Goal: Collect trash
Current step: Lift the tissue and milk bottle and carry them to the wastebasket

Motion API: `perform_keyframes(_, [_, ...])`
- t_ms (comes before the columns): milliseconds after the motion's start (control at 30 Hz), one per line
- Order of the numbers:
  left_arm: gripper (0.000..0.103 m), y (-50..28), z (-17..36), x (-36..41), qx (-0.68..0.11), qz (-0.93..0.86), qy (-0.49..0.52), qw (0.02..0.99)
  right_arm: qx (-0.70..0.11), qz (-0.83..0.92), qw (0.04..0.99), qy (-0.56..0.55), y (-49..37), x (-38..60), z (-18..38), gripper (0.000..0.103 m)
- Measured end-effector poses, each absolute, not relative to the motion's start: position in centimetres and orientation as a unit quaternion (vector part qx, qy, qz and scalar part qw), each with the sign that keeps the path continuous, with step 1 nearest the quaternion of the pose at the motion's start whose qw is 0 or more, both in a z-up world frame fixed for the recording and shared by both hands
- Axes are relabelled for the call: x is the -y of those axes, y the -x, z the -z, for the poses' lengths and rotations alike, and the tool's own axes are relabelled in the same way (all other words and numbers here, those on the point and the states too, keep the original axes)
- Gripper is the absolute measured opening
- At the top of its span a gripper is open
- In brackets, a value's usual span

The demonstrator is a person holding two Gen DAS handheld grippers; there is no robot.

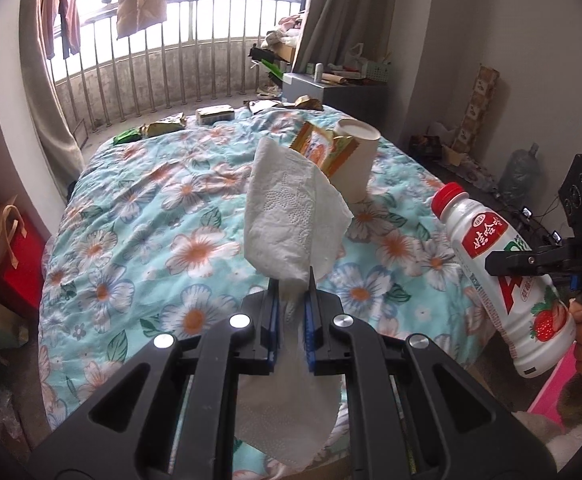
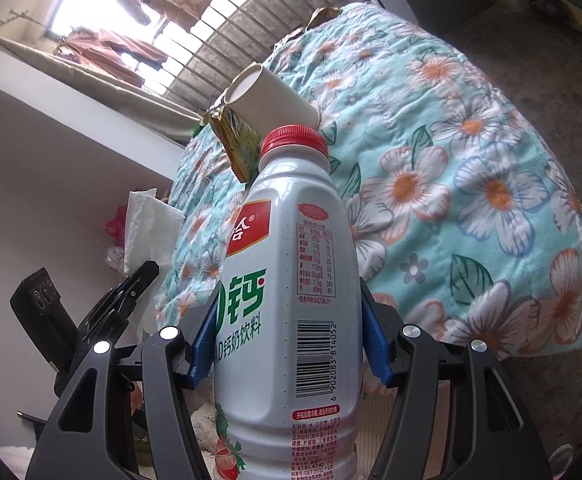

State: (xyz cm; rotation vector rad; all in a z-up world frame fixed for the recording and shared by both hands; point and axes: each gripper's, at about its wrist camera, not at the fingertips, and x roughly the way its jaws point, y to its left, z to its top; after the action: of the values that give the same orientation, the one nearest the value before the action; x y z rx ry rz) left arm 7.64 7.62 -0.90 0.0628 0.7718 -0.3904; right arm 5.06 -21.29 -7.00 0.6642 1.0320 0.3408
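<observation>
Right now both your hands are full, the left gripper pinched shut on the white tissue and the right gripper clamped around the upright milk bottle, so the paper cup ahead on the floral quilt waits.

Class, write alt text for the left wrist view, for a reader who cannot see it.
The left gripper pinches a white paper towel above a floral bedspread. At right, the right gripper holds a white drink bottle with a red cap. A paper cup and wrappers lie farther up the bed.
</observation>
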Motion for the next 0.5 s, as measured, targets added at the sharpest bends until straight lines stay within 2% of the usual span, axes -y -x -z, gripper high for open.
perform_keyframes(267, [0.009, -7.6, -0.8, -4.2, -0.365, 0.232, -0.039, 0.901, -0.445, -0.149, 0.809, -0.354, -3.0, 25.5, 6.7, 0.060])
perform_keyframes(500, [0.009, -8.1, -2.1, 2.3, -0.365, 0.298, -0.068, 0.879, -0.398, -0.115, 0.814, -0.407, -0.4, 31.2, 6.8, 0.060])
